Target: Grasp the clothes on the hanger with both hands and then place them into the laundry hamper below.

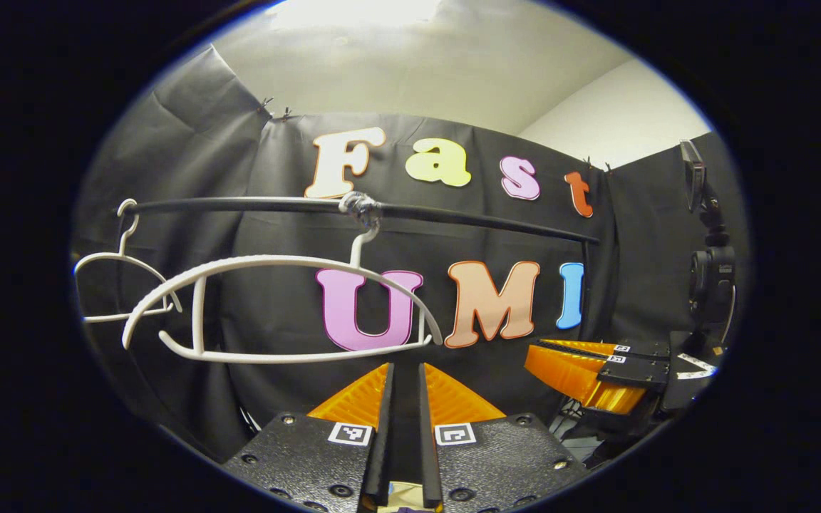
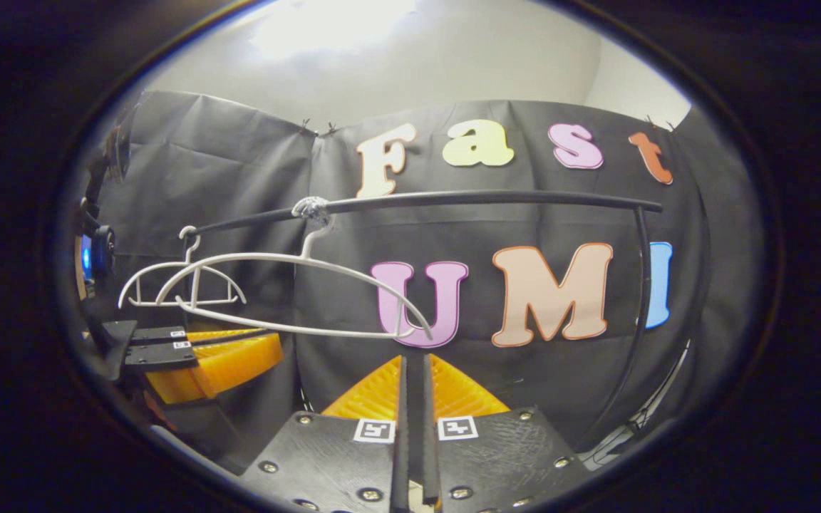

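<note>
A white plastic hanger [image 1: 282,306] hangs bare from a black rail [image 1: 453,214], taped at its hook. In the right gripper view the same hanger [image 2: 289,285] hangs from the rail [image 2: 489,198]. My left gripper [image 1: 406,367] points up at the hanger from just below it, fingers closed together with only a thin dark slit and nothing held. My right gripper [image 2: 415,356] stands the same way, shut and empty, under the hanger's right end. The right gripper [image 1: 596,377] also appears low right in the left view, and the left gripper [image 2: 204,356] low left in the right view.
A second bare white hanger [image 1: 118,285] hangs at the rail's left end, seen as well in the right gripper view [image 2: 182,285]. The rail's upright post [image 2: 642,285] stands on the right. A camera on a stand [image 1: 710,271] is at the far right.
</note>
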Demonstrator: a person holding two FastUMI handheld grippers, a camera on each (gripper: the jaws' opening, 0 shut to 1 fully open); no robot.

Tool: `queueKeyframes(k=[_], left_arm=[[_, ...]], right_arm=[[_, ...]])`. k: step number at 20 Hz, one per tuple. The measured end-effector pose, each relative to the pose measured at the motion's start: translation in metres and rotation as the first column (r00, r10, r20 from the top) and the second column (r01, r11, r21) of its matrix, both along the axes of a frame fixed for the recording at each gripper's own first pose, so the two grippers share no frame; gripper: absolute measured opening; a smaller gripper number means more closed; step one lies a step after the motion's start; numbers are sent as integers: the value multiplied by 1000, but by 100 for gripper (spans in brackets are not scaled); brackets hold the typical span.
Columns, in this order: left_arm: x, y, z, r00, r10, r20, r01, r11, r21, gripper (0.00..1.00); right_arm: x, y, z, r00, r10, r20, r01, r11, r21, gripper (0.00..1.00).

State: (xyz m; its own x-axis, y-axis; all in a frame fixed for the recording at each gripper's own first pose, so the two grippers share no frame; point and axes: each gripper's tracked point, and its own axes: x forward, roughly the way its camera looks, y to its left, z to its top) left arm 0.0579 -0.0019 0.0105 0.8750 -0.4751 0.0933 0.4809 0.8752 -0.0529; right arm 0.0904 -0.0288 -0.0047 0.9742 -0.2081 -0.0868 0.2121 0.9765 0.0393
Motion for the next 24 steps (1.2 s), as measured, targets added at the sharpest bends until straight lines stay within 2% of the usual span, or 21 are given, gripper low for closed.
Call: queueKeyframes(k=[3, 4, 5, 6, 9, 10, 11, 13, 14, 15, 16, 17, 18, 22, 23, 24], left_arm=[[-1, 19, -1, 999, 30, 36, -30, 1000, 3, 10], [-5, 25, 3, 999, 32, 43, -32, 999, 2, 26], [-7, 29, 4, 999, 33, 42, -32, 999, -1, 29], [-7, 25, 4, 999, 35, 39, -35, 999, -6, 31], [-5, 19, 2, 999, 34, 36, -33, 999, -29, 55], [-5, 23, 4, 998, 44, 42, -43, 999, -29, 64], [-5, 23, 7, 998, 48, 50, -47, 998, -30, 72], [-9, 23, 9, 997, 52, 60, -50, 998, -35, 75], [-9, 24, 9, 997, 54, 62, -52, 998, -35, 84], [-9, 25, 9, 996, 62, 65, -60, 998, -34, 88], [-6, 24, 10, 996, 67, 66, -65, 997, -32, 96], [-6, 24, 10, 995, 70, 70, -68, 997, -33, 92], [-6, 24, 11, 995, 71, 72, -69, 997, -32, 95], [-5, 24, 11, 994, 73, 75, -71, 997, -36, 95], [-5, 24, 10, 994, 76, 75, -73, 997, -38, 92], [-4, 24, 10, 994, 77, 74, -74, 996, -38, 95]], right_arm=[[-5, -4, 10, 1000, -21, 19, 21, 1000, -8, 7], [-6, -6, 13, 999, -29, 26, 29, 999, -17, 7], [-8, -7, 15, 999, -36, 36, 37, 999, -23, 7], [-8, -6, 18, 998, -41, 45, 42, 999, -27, 12], [-11, -6, 26, 997, -49, 64, 52, 998, -36, 25], [-12, -6, 28, 996, -50, 70, 53, 998, -40, 35], [-14, -6, 29, 996, -48, 76, 52, 998, -45, 35], [-14, -4, 30, 996, -44, 78, 47, 998, -44, 57], [-15, -6, 31, 996, -48, 79, 51, 998, -43, 68], [-13, -7, 32, 995, -46, 84, 49, 998, -44, 78], [-13, -9, 32, 995, -53, 85, 57, 997, -49, 87], [-16, -8, 34, 994, -53, 92, 58, 997, -53, 96], [-16, -10, 37, 993, -59, 99, 64, 996, -57, 96], [-18, -13, 40, 991, -72, 110, 79, 995, -64, 98], [-18, -15, 41, 991, -75, 113, 83, 994, -68, 98], [-18, -15, 37, 990, -78, 114, 87, 994, -72, 98]])
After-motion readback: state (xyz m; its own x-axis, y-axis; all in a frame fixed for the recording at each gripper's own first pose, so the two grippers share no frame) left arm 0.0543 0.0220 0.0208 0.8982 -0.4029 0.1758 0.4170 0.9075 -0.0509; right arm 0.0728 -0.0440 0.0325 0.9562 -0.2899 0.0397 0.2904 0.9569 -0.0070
